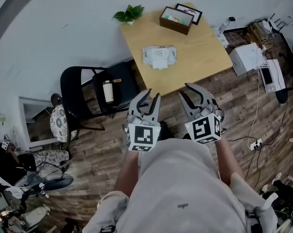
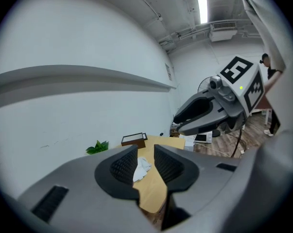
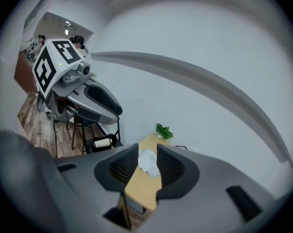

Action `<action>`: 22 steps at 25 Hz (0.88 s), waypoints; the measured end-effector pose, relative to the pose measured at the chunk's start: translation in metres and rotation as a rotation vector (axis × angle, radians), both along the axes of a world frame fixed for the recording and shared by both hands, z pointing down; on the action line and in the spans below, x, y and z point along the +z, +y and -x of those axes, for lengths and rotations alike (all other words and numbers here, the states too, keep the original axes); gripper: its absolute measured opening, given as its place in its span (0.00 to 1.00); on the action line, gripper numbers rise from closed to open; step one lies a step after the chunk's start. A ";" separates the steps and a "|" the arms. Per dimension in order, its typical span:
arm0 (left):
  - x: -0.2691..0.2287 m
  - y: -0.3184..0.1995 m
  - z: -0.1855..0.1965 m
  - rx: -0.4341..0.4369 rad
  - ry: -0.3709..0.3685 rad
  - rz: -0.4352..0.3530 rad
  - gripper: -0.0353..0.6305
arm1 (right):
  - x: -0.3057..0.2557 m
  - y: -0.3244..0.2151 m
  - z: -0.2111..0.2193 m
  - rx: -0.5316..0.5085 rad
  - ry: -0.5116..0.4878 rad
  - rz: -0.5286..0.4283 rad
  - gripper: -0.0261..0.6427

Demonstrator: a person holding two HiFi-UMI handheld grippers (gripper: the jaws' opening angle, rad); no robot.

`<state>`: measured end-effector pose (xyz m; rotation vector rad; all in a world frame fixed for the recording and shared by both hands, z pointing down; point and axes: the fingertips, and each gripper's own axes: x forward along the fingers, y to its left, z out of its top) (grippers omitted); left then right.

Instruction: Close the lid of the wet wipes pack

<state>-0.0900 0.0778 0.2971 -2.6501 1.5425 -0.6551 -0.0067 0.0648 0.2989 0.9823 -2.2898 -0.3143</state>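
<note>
A white wet wipes pack (image 1: 159, 57) lies in the middle of a small wooden table (image 1: 204, 57), far from both grippers. My left gripper (image 1: 149, 97) is held over the floor short of the table's near edge, jaws open and empty. Beside it my right gripper (image 1: 194, 91) is also open with nothing between its fingers. In the left gripper view the wet wipes pack (image 2: 142, 168) shows far off through the gap of the left gripper (image 2: 145, 165). The right gripper view shows the wet wipes pack (image 3: 148, 161) between the jaws of the right gripper (image 3: 147, 165), also distant.
A brown box (image 1: 175, 20) and a picture frame (image 1: 191, 11) stand at the table's far side, a green plant (image 1: 129, 14) at its far left corner. A black chair (image 1: 95, 89) holding a bottle (image 1: 108, 91) is left of the table. A white device (image 1: 248, 58) and cables lie right.
</note>
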 end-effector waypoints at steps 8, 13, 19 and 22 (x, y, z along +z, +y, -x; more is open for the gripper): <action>0.020 -0.013 0.008 0.039 0.001 0.044 0.23 | 0.014 -0.010 0.012 0.008 0.020 0.045 0.25; 0.026 -0.024 0.008 0.047 0.010 0.064 0.23 | 0.025 -0.024 0.014 -0.002 0.037 0.076 0.27; 0.040 -0.045 0.019 -0.005 -0.005 0.087 0.23 | 0.041 -0.051 0.024 -0.062 0.060 0.098 0.28; 0.044 -0.059 0.026 -0.039 -0.022 0.088 0.23 | 0.052 -0.071 0.028 -0.095 0.074 0.106 0.28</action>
